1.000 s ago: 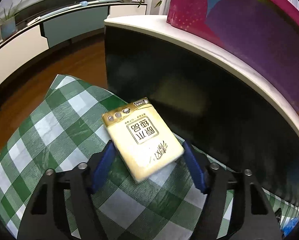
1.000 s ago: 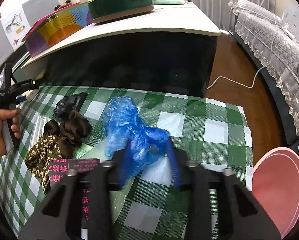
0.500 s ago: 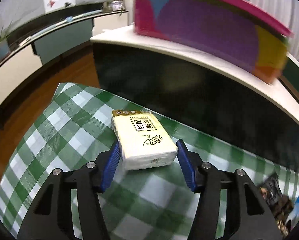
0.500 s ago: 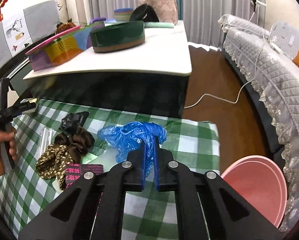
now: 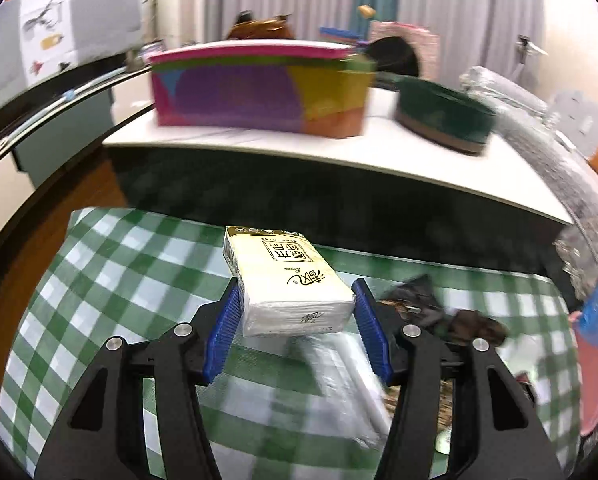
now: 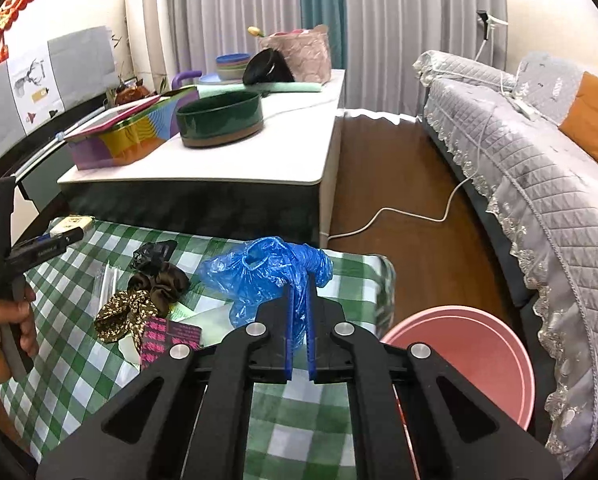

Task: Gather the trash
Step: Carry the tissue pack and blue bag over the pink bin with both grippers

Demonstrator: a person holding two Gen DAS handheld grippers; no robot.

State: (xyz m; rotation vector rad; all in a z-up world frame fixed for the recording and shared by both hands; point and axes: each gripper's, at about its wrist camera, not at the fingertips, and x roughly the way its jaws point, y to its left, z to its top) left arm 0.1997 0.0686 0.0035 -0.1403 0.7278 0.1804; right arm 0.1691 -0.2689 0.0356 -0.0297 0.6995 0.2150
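Note:
My left gripper (image 5: 297,308) is shut on a pale yellow tissue pack (image 5: 287,284) and holds it above the green checked tablecloth (image 5: 111,280). My right gripper (image 6: 298,292) is shut on a crumpled blue plastic bag (image 6: 259,276), lifted above the cloth near its right end. A pink bin (image 6: 471,352) stands on the floor right of the table, below my right gripper; its edge also shows in the left wrist view (image 5: 593,384). The left gripper with the pack shows at the far left of the right wrist view (image 6: 65,232).
On the cloth lie brown and patterned scrunchies (image 6: 143,300), a black wrapper (image 6: 153,254), a pink-printed black packet (image 6: 167,336) and clear plastic (image 5: 339,376). Behind stands a white-topped table (image 6: 291,148) with a colourful box (image 5: 259,88) and a green tin (image 6: 221,120). A sofa (image 6: 539,168) is on the right.
My left gripper has lifted the tissue pack and swung right across the table. My right gripper closed on the blue bag and raised it off the cloth.

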